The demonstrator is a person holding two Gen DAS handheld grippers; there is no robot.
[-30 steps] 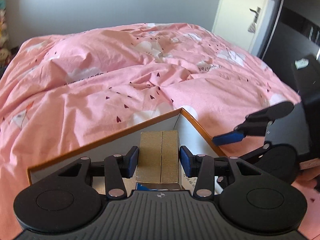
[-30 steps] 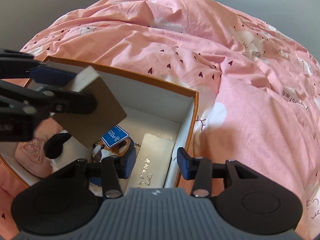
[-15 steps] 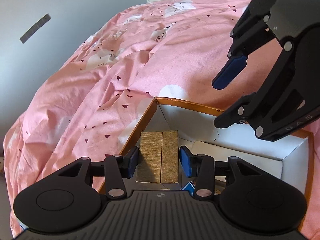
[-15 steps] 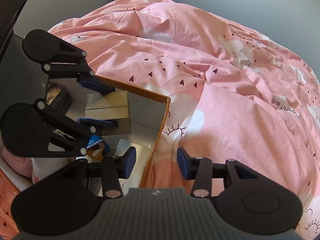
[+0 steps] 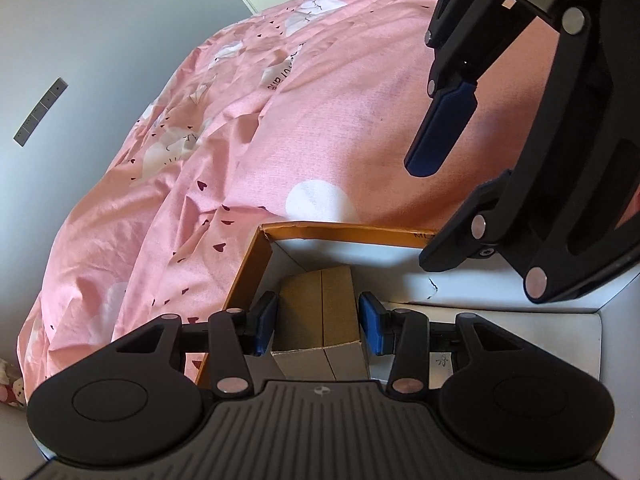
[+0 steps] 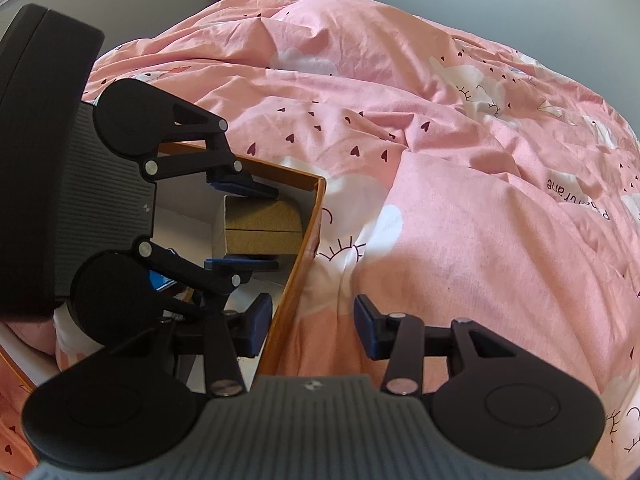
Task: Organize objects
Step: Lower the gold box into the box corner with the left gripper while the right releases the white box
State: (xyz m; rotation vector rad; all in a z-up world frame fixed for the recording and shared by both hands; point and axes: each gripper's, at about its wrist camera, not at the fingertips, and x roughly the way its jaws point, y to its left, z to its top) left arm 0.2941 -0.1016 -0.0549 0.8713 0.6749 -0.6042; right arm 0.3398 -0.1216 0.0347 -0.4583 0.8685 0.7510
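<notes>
the left gripper (image 5: 318, 326) is gripping a small brown carton (image 5: 320, 320), its blue pads pressing on the carton's two sides, jaws about half open around it. the carton is sitting down inside the far corner of the box (image 5: 248, 272), an orange-edged box with white inner walls, close against the orange wall on one side and near the white end wall. whether its base is touching the box floor is not clear. in the right wrist view the same carton (image 6: 262, 226) is showing between the two blue pads of the left gripper (image 6: 244, 226), tucked just inside the box (image 6: 308, 232) corner.

the right gripper (image 6: 314, 330) is hanging with its jaws roughly half open and nothing between them; one finger is lying over the box edge, the other over the duvet (image 6: 460, 220). seen from the left wrist, the right gripper (image 5: 436, 208) is hovering above the box's far wall, apart from the carton.

the box is resting on the pink duvet (image 5: 320, 120), which is printed with small hearts and white clouds. a patch of blue (image 6: 158, 280) is peeking out inside the box under the left gripper; it is too hidden to tell what it is.
</notes>
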